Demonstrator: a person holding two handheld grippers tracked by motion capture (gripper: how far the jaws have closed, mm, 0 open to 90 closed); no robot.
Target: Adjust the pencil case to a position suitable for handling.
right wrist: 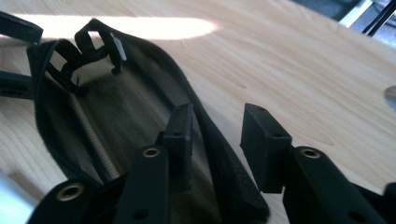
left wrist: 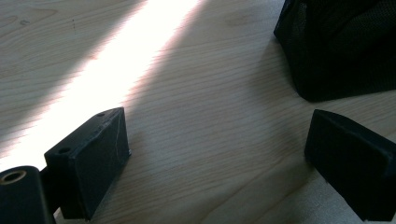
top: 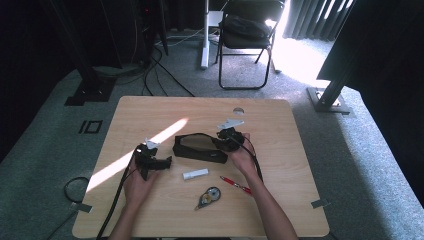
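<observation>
- A black pouch (top: 199, 147) is lying unzipped in the middle of the wooden table (top: 280, 130).
- The pouch's right end is being straddled by the right gripper (right wrist: 217, 140): 1 jaw is inside the pouch, 1 is outside, and the zipper edge is passing between them. The jaws are partly apart, and whether the edge is being pressed cannot be told.
- The left gripper (left wrist: 219, 158) is being held just left of the pouch, with its jaws spread wide over bare wood.
- A white tube (top: 195, 174), a red pen (top: 235, 184) and a tape roller (top: 209, 196) are lying nearer the person.
</observation>
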